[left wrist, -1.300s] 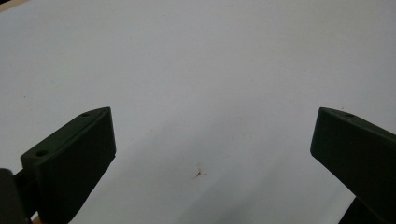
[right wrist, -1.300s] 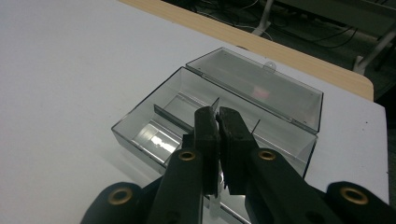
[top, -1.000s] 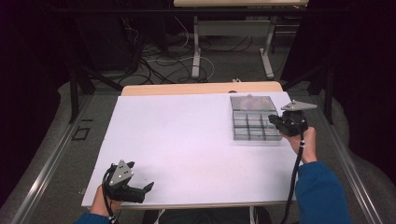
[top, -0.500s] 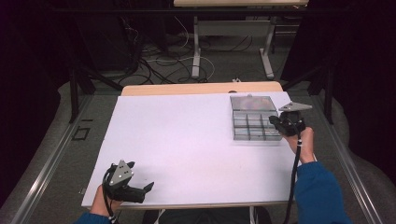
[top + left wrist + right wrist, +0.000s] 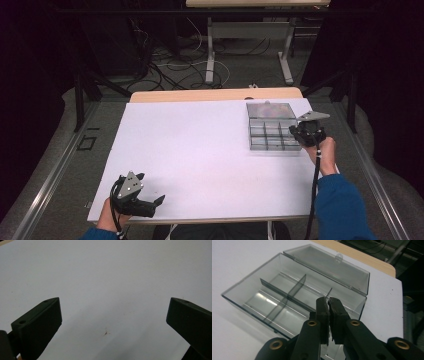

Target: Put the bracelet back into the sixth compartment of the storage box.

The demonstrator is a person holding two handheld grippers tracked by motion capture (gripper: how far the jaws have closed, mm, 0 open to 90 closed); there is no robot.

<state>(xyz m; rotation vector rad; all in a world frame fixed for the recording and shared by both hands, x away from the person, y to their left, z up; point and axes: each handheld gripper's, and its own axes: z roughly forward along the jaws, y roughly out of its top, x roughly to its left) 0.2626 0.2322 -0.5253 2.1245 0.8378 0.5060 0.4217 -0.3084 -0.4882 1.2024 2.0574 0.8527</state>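
No text, label, brand, number or sign can be read anywhere in these views. The clear plastic compartment box [image 5: 272, 131] at the right of the high view and across the middle of the right gripper view carries no print on its lid or dividers. The white table cover [image 5: 200, 150] is blank; the small dark fleck [image 5: 106, 333] low in the left gripper view is a mark, not a letter. The black jaws show only plain screw holes, and the grey plates on the grippers bear no writing that can be made out.
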